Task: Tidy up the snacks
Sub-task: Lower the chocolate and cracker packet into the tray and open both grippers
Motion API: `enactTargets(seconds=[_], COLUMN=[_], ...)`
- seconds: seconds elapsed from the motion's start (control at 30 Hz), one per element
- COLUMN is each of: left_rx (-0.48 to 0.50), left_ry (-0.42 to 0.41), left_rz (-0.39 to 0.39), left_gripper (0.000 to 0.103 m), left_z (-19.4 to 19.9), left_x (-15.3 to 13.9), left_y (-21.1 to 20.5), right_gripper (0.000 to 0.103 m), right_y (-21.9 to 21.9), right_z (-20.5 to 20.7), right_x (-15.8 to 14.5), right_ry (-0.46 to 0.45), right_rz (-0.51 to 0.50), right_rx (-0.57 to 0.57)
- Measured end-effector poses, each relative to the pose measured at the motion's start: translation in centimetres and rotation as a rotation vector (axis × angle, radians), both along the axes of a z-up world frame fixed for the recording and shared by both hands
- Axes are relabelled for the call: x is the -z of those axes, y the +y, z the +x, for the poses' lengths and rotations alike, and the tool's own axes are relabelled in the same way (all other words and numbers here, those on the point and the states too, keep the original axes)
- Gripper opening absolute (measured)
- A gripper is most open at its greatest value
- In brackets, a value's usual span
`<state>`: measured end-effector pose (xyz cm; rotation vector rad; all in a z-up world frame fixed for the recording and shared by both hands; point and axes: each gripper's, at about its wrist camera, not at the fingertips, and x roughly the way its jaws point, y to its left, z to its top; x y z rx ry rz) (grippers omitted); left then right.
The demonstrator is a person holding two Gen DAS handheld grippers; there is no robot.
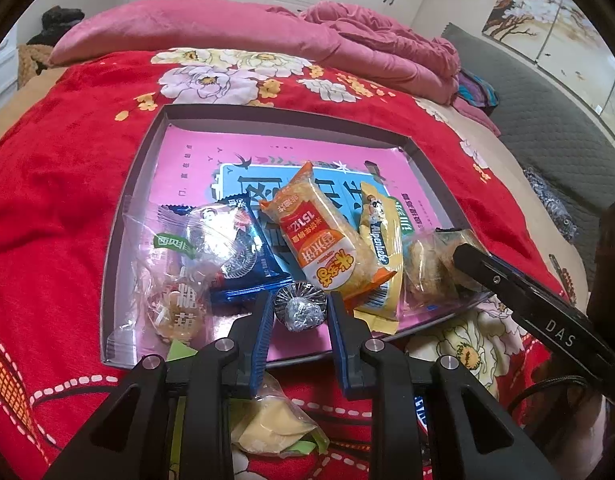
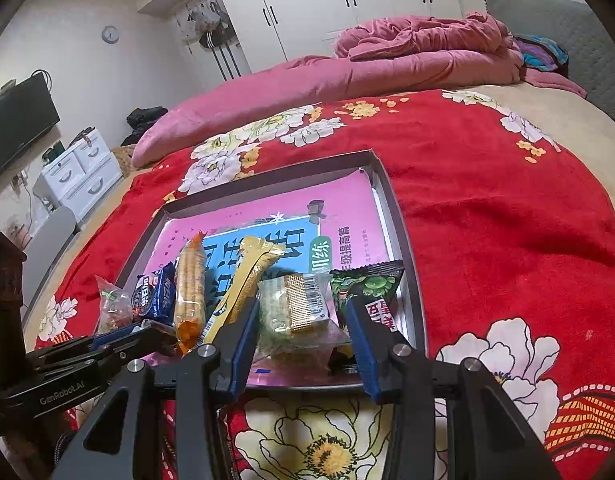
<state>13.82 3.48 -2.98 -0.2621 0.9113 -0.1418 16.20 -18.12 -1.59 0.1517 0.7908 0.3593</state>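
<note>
A shallow grey tray point(image 1: 119, 216) with a pink book in it lies on the red flowered bedspread and holds a row of snacks. My left gripper point(image 1: 300, 314) is open around a silver foil-wrapped candy point(image 1: 301, 310) at the tray's near edge; the blue pads do not clearly touch it. Beside it lie a clear candy bag point(image 1: 173, 280), a blue cookie pack point(image 1: 243, 248), an orange rice-cracker pack point(image 1: 327, 240) and a yellow bar point(image 1: 381, 232). My right gripper point(image 2: 303, 328) is open around a clear pack of biscuits point(image 2: 297, 312) in the tray point(image 2: 407, 248), next to a dark green snack bag point(image 2: 367, 284).
A clear pack with a pale pastry point(image 1: 275, 428) lies on the bedspread under my left gripper, outside the tray. A pink quilt point(image 2: 347, 76) is heaped at the far side of the bed. White wardrobes and a small drawer unit point(image 2: 81, 172) stand beyond.
</note>
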Motion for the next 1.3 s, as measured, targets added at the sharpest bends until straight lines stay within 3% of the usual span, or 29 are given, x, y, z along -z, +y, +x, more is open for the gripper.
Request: enactTargets(seconds=[1.3], left_rx=[0.004], left_ry=[0.007], left_rz=[-0.016], left_gripper=[0.028], left_z=[0.1], left_x=[0.1], left_y=[-0.1], right_gripper=[0.049], right_y=[-1.2], right_z=[-0.5], right_x=[-0.7], right_ry=[-0.028], right_rz=[-0.012], right_rx=[0.041])
